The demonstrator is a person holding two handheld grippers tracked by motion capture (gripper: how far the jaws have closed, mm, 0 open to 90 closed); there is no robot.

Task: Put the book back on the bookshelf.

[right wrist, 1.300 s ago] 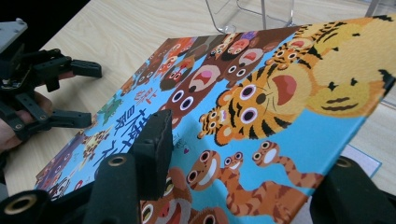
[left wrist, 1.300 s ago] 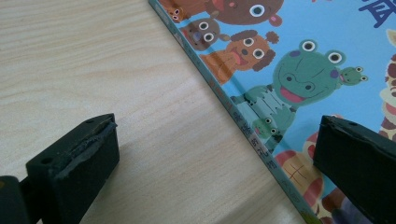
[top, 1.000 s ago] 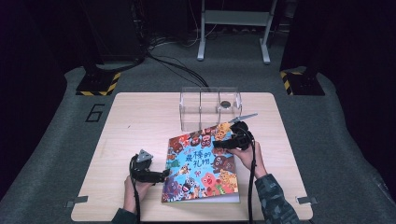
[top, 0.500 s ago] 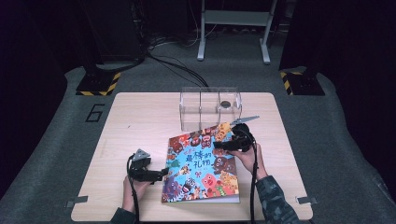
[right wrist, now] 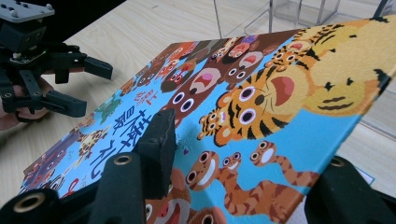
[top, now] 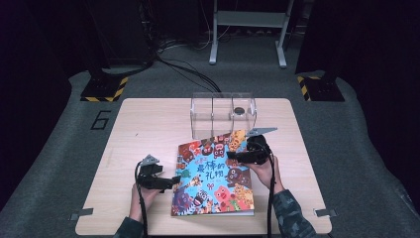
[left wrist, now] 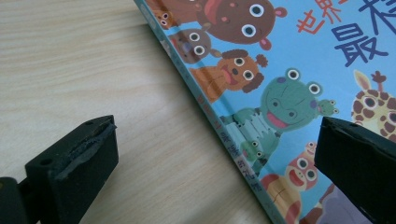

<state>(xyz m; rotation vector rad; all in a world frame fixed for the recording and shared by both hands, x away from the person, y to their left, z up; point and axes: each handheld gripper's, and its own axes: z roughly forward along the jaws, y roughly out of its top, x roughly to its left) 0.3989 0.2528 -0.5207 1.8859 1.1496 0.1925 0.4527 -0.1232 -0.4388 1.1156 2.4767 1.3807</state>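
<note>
Right hand-held gripper [top: 236,157] now further over book [top: 214,181]

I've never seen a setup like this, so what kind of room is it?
Probably a lab or recording studio, not a home. A lone wooden table stands on grey floor marked with a painted 6, ringed by dark curtains, with hazard-striped stand bases and trailing cables. On it lie a picture book and a clear box.

book [top: 214,176] flat on table [top: 148,124] | left gripper [top: 171,181] at its left edge | right gripper [top: 232,154] on cover
</note>
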